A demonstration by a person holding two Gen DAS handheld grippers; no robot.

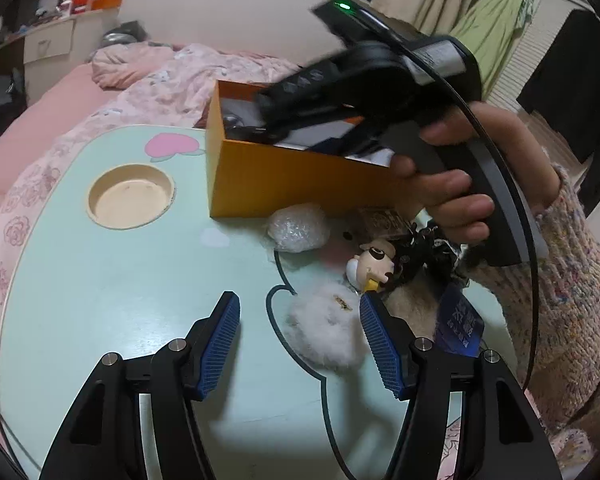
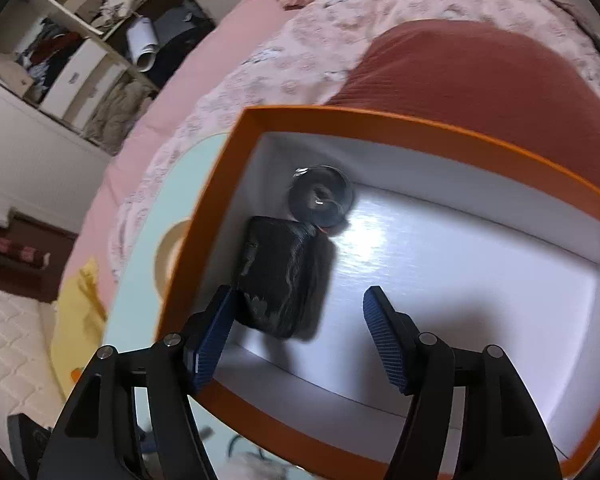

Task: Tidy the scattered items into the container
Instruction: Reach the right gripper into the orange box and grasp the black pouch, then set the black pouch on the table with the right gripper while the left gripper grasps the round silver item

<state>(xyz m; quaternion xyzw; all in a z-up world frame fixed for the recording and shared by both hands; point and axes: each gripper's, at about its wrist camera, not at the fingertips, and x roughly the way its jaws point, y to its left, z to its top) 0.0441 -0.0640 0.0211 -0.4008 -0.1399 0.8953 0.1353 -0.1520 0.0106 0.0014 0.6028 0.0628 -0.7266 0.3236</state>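
The orange box [image 1: 300,176] stood far right on the table [image 1: 100,280]; the right gripper [image 2: 300,320] hung spread over it. The left gripper [image 1: 300,320], spread, hovered by the white puff [image 1: 324,328], which might slip from its pads.

The right gripper [image 1: 284,120] hides part of the box [image 1: 300,176]. The hand [image 1: 452,184] covers a brown thing [image 1: 380,222]. The black pouch [image 2: 280,276] in the box looks blurry.
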